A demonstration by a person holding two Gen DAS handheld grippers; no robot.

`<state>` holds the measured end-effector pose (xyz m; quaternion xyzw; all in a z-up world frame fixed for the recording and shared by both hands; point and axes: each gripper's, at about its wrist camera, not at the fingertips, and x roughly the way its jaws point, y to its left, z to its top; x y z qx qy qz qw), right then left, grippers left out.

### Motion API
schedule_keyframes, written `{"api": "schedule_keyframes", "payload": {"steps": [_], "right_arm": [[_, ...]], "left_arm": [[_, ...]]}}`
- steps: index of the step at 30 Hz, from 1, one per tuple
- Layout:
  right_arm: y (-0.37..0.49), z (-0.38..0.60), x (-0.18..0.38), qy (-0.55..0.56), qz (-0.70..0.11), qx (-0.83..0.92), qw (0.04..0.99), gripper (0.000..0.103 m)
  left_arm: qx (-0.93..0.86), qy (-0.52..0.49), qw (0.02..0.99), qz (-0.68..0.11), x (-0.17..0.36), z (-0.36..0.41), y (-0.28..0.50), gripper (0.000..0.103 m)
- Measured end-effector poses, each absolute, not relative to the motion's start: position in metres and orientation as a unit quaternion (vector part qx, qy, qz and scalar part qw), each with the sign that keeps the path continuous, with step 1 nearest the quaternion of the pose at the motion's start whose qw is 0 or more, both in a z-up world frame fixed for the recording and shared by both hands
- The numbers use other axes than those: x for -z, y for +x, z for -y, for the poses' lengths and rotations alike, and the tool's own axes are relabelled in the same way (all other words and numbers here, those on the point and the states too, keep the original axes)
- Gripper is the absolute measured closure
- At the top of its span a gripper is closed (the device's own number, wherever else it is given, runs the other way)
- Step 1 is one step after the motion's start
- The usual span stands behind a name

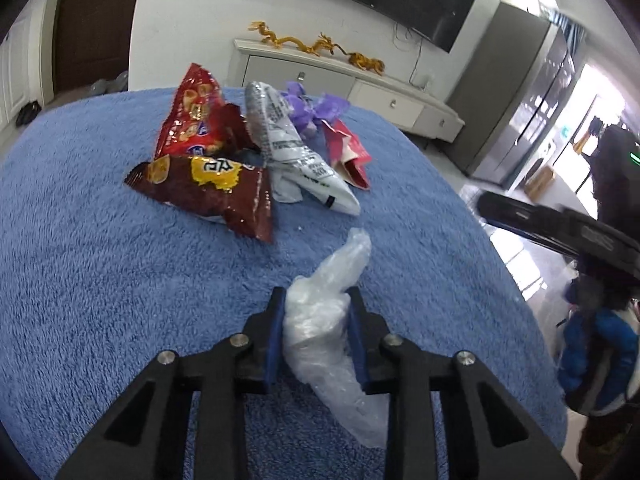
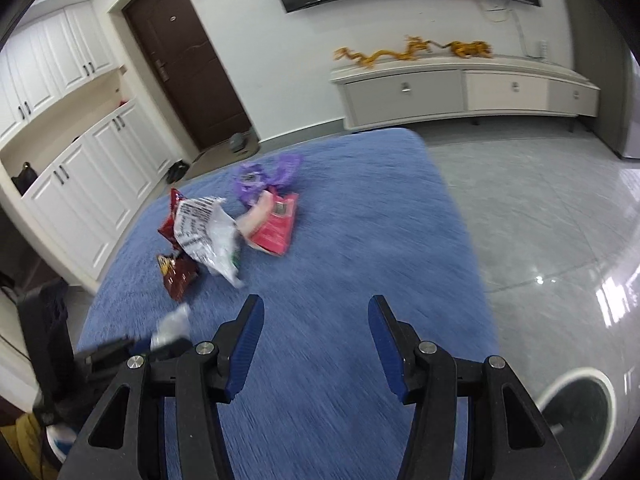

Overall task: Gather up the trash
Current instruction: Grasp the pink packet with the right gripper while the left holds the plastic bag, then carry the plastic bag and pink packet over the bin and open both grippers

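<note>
Left wrist view: left gripper (image 1: 318, 300) clenched on a crumpled clear plastic wrapper (image 1: 328, 320); both blue pads press its sides, and its ends stick out ahead of the fingertips and back toward the camera. Whether it touches the blue fuzzy cloth (image 1: 100, 260) below, cannot tell.

Ahead of the left tongs, left to right: dark brown chip bag (image 1: 208, 192) nearest, forward-left; red snack bag (image 1: 196, 116) propped up just behind it, touching; white printed wrapper (image 1: 296, 152) straight ahead, leaning on the red bag; purple crumpled wrapper (image 1: 312, 110) behind that; red-pink packet (image 1: 348, 152) forward-right, against the white wrapper.

Seen in this view only: the other tool as a blurred black bar at the right edge, and a grey tall cabinet beyond the cloth.

Right wrist view: right gripper (image 2: 316, 312) released, jaws wide apart, only cloth (image 2: 360, 240) between them. The same pile lies forward-left of these tongs: brown bag (image 2: 178, 276), red bag (image 2: 170, 224) mostly hidden, white wrapper (image 2: 208, 232), purple wrapper (image 2: 264, 176), pink packet (image 2: 278, 228). Frame is motion-blurred. The held wrapper (image 2: 172, 326) shows just left of the left finger.

Seen in this view only: a round white-rimmed bin (image 2: 580, 420) on the floor, right of and below the tongs; its inside is dark and its contents cannot be made out. Also white cupboards and a dark door at left.
</note>
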<state>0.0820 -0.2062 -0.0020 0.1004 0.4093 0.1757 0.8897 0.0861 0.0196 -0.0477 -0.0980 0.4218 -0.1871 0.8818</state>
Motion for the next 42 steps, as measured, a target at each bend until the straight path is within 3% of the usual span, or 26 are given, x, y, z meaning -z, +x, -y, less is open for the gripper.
{"api": "schedule_keyframes", "payload": {"steps": [17,19,22,28,42], "right_arm": [[0.186,0.156,0.038,0.159,-0.431,-0.2,0.865,0.047],[0.185,0.154,0.037,0.144,-0.432,-0.195,0.869,0.055],[0.181,0.155,0.037,0.14,-0.43,-0.194,0.871,0.062],[0.152,0.166,0.034,0.142,-0.424,-0.195,0.873,0.066],[0.044,0.214,0.01,0.178,-0.404,-0.199,0.875,0.067]], "left_arm": [[0.212,-0.162,0.867,-0.422,0.05,-0.045,0.081,0.076],[0.213,-0.162,0.866,-0.422,0.05,-0.045,0.081,0.076],[0.213,-0.162,0.866,-0.422,0.051,-0.047,0.082,0.076],[0.208,-0.156,0.869,-0.421,0.049,-0.047,0.085,0.076],[0.168,-0.093,0.896,-0.4,0.026,-0.026,0.057,0.076]]}}
